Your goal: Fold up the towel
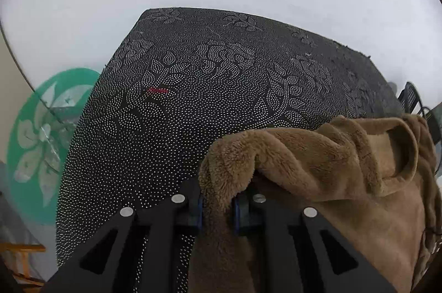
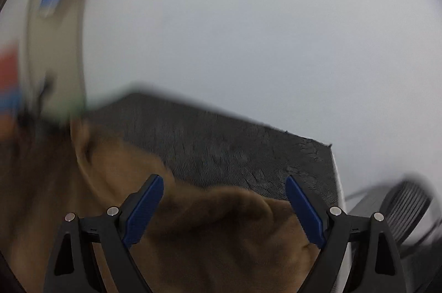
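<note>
The left gripper (image 1: 218, 207) clenches the towel (image 1: 317, 168); the right gripper (image 2: 225, 206), spread wide, has towel bunched at 6 o'clock.

The towel (image 1: 345, 168) lies bunched on the mat's (image 1: 207, 99) near right part.

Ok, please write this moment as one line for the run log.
left gripper: shut on brown towel | right gripper: open above towel | black dotted mat: under towel | fold: not done
</note>
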`<state>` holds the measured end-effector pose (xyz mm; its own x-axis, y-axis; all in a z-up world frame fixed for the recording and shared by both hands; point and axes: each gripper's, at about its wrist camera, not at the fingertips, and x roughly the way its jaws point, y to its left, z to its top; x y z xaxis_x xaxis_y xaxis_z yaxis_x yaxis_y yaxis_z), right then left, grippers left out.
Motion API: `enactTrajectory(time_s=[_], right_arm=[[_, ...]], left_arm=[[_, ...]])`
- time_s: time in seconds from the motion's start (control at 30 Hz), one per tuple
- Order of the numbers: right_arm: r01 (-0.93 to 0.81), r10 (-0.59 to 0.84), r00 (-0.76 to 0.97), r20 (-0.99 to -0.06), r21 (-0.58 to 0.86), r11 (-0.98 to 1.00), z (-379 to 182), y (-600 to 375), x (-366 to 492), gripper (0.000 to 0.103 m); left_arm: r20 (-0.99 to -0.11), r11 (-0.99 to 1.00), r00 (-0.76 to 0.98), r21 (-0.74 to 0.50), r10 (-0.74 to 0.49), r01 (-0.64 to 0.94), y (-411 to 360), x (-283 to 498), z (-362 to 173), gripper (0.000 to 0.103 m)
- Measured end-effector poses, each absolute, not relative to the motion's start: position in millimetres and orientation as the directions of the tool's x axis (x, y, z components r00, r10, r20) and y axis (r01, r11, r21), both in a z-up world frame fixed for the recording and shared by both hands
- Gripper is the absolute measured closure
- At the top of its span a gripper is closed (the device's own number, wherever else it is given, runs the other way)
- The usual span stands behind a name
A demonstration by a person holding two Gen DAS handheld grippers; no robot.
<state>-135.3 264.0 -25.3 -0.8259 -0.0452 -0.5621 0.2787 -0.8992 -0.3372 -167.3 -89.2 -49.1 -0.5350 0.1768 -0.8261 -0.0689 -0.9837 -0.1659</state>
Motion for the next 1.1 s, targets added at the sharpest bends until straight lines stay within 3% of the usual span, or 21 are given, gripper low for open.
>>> enactTrajectory(time_s=[0.13, 0.43, 0.57, 0.73, 0.83, 0.87, 0.9, 0.97, 1.0, 1.03, 1.1], right_arm=[[0.371, -0.008, -0.764, -0.645, -0.429, -0.824, -43.1, 262.3, -155.4, 0.011], [0.578, -0.058, -0.627, -0.777, -0.415, -0.702, -87.0, 239.3, -197.8, 0.011], [0.639, -0.126, -0.522, -0.843, -0.289, -0.712, -99.2, 239.4, -218.8, 0.011], [0.595, -0.235, -0.428, -0.873, -0.075, -0.801, -106.1, 261.9, -232.9, 0.012], [0.549, -0.262, -0.439, -0.860, -0.026, -0.835, -106.8, 272.2, -229.1, 0.026], [0.535, -0.262, -0.454, -0.852, -0.025, -0.845, -104.2, 273.9, -225.9, 0.042], [0.511, -0.257, -0.475, -0.842, -0.026, -0.859, -99.6, 274.9, -221.4, 0.061], [0.458, -0.240, -0.519, -0.821, -0.030, -0.888, -91.2, 277.3, -210.5, 0.076], [0.431, -0.225, -0.546, -0.807, -0.040, -0.902, -85.9, 277.6, -201.4, 0.079], [0.410, -0.207, -0.577, -0.790, -0.061, -0.910, -79.3, 275.7, -192.9, 0.079], [0.361, -0.169, -0.649, -0.742, -0.104, -0.927, -63.2, 271.9, -176.6, 0.080]], left_arm=[[-0.827, -0.987, -0.538, -0.143, 0.160, -0.074, -90.7, -167.8, -49.7, 0.064], [-0.830, -0.985, -0.530, -0.129, 0.172, -0.118, -85.1, -179.9, -51.7, 0.041], [-0.828, -0.982, -0.531, -0.120, 0.180, -0.147, -80.3, -182.7, -50.8, 0.033], [-0.816, -0.979, -0.551, -0.080, 0.172, -0.186, -76.1, -190.7, -58.8, 0.022], [-0.804, -0.982, -0.572, -0.073, 0.162, -0.176, -75.8, -188.5, -58.2, 0.021], [-0.801, -0.983, -0.577, -0.076, 0.160, -0.167, -76.5, -187.3, -57.5, 0.021], [-0.797, -0.984, -0.582, -0.080, 0.159, -0.159, -77.3, -186.0, -56.6, 0.023], [-0.786, -0.983, -0.593, -0.114, 0.177, -0.143, -80.9, -180.3, -52.3, 0.044], [-0.778, -0.977, -0.590, -0.160, 0.214, -0.143, -83.3, -176.6, -50.2, 0.069], [-0.769, -0.969, -0.590, -0.202, 0.247, -0.142, -85.4, -172.7, -47.7, 0.085], [-0.740, -0.969, -0.626, -0.209, 0.246, -0.134, -86.1, -160.1, -36.0, 0.086]])
